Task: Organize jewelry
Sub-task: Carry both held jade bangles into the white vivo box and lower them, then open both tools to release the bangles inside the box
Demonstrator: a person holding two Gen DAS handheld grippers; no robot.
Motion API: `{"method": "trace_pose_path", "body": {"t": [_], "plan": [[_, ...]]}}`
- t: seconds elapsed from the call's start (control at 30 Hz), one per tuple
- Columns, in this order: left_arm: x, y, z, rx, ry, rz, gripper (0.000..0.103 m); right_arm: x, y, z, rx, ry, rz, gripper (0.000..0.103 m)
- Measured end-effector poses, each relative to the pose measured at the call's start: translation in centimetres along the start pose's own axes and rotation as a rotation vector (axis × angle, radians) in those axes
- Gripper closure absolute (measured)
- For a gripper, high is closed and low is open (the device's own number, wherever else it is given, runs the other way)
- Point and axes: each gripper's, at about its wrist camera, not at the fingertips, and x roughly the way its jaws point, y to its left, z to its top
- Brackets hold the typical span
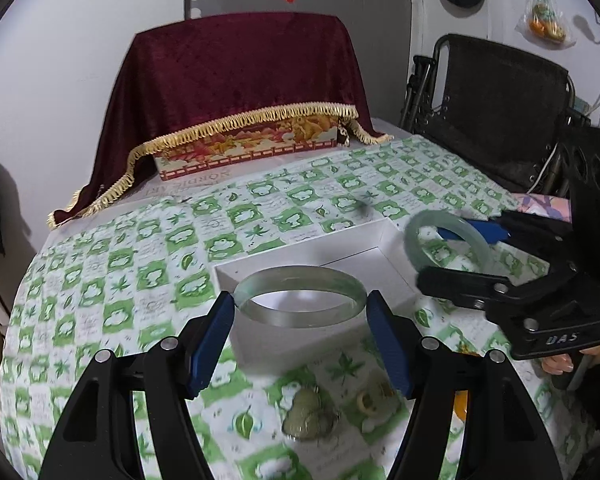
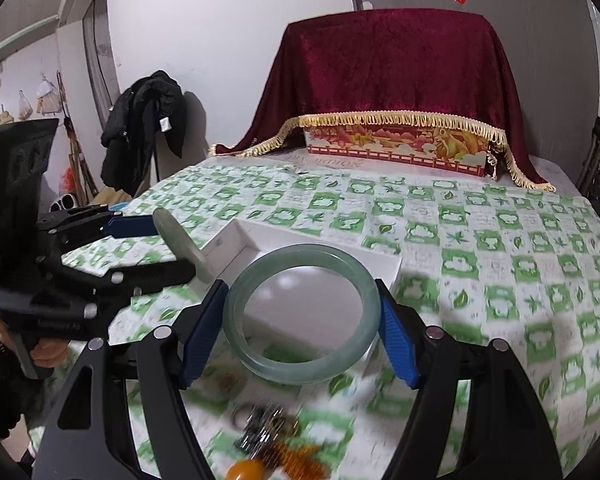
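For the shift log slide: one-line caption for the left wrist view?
Left hand-held gripper holds a pale green bangle over the white tray, right hand-held gripper alongside with another.

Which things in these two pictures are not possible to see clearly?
- Left wrist view: the pendant on the table is blurred, so its carving is unreadable.
- Right wrist view: the keys and amber bead are smeared and cut by the bottom edge.
- The white box floor is partly hidden behind the bangle.
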Motion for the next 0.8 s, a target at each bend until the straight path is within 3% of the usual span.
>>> {"method": "trace_pose_path", "body": {"t": [0.3, 0.4, 0.5, 0.8], "plan": [[4.1, 0.8, -0.1, -0.021, 0.119, -0.03, 0.034, 4.2, -1.1, -0.1, 0.012, 0.067, -0.032, 0.033], [5.1, 1.2, 0.2, -0.048, 0.138, -0.038, 0.031, 4.5, -1.7, -0.2, 0.031, 0.053, -0.044, 0.034], [5.6, 1.8, 0.8, -0.076, 0.135, -0.024, 0.02, 4.0, -2.3, 0.1, 0.05, 0.02, -0.047, 0.034], [4.3, 4.9, 0.7, -0.18, 0.09, 0.017, 0.02, 2.3, -4.3, -0.4, 0.132, -0.048, -0.053, 0.034]]}}
